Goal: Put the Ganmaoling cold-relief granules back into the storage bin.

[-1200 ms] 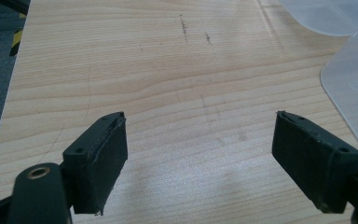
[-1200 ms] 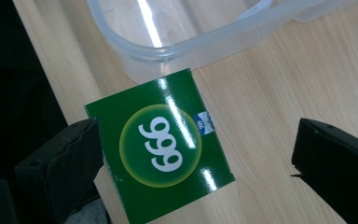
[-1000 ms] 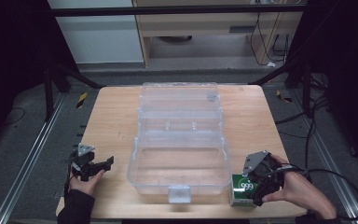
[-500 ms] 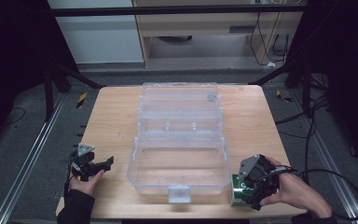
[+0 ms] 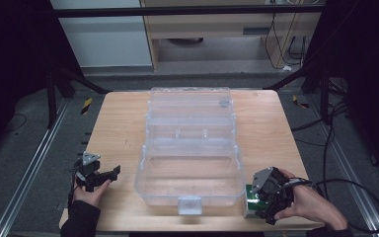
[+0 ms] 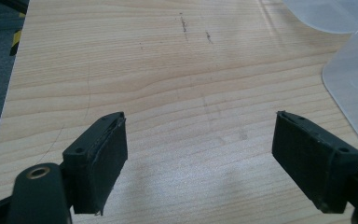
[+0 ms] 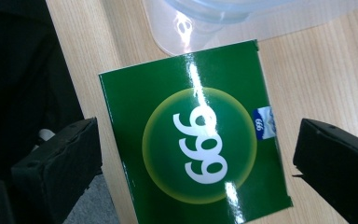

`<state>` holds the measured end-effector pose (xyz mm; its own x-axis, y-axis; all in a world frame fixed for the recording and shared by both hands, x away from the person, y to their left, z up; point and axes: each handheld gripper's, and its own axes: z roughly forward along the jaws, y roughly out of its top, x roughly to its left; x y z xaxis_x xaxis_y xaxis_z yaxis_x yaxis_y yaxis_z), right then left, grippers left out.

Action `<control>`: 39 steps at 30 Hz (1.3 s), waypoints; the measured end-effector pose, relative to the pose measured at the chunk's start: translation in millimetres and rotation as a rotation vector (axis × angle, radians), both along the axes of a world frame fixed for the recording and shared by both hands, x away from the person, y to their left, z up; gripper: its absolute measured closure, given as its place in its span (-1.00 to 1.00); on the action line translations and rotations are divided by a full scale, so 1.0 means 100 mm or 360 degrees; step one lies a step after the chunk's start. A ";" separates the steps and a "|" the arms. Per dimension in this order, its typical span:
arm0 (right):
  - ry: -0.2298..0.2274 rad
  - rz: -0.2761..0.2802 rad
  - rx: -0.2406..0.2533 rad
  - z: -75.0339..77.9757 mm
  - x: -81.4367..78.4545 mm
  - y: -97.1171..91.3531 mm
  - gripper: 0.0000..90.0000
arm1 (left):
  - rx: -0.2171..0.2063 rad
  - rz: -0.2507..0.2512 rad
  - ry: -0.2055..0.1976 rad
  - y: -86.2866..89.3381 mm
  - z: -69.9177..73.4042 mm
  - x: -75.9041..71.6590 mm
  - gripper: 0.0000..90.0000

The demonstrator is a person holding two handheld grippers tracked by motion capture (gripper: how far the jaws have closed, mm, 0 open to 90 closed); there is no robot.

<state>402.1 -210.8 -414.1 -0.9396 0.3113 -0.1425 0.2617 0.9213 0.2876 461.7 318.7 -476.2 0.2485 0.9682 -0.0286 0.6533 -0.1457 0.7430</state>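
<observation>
The green box (image 7: 193, 137) lay flat at the table's (image 5: 123, 128) near right corner, just beside the open clear case (image 5: 190, 163). The right gripper (image 5: 265, 197) hovered over it, jaws spread wide and empty. A clumsy pinch might have nudged it off the near edge (very close). The left gripper (image 5: 98, 174), jaws also apart, had bare wood around it.

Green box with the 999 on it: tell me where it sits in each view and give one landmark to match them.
High view: the green box lies at the table's near right edge, under the right gripper.
Left gripper view: not in it.
Right gripper view: green box centre, between the open fingers.
Shared landmark: the clear plastic case, whose corner is just beyond the box.
</observation>
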 end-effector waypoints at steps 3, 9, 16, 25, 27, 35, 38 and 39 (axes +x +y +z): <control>0.0023 0.0008 -0.0005 -0.06 0.01 0.01 -0.97 | 0.0001 0.0001 0.0000 0.00 0.00 0.00 -0.61; 0.0042 0.0045 -0.0033 -0.14 0.05 0.05 -0.95 | 0.0003 0.0001 0.0001 0.00 0.00 0.00 -0.61; 0.0066 0.0059 -0.0059 -0.25 0.09 0.04 -0.90 | 0.0005 0.0002 0.0003 0.00 0.00 0.00 -0.61; 0.0093 0.0088 -0.0072 -0.27 0.11 0.07 -0.83 | 0.0005 0.0003 0.0003 0.01 0.00 0.00 -0.61; 0.0099 0.0099 -0.0067 -0.26 0.12 0.06 -0.78 | 0.0006 0.0002 0.0002 0.01 0.00 0.00 -0.61; 0.0151 0.0038 -0.0069 -0.22 0.12 0.02 -0.66 | 0.0006 0.0002 0.0004 0.00 0.00 0.00 -0.61; 0.0164 0.0016 -0.0073 -0.22 0.12 0.02 -0.66 | 0.0005 0.0002 0.0004 0.01 0.00 0.00 -0.61; 0.0163 0.0017 -0.0074 -0.22 0.12 0.02 -0.66 | 0.0005 0.0002 0.0004 0.01 0.00 0.00 -0.61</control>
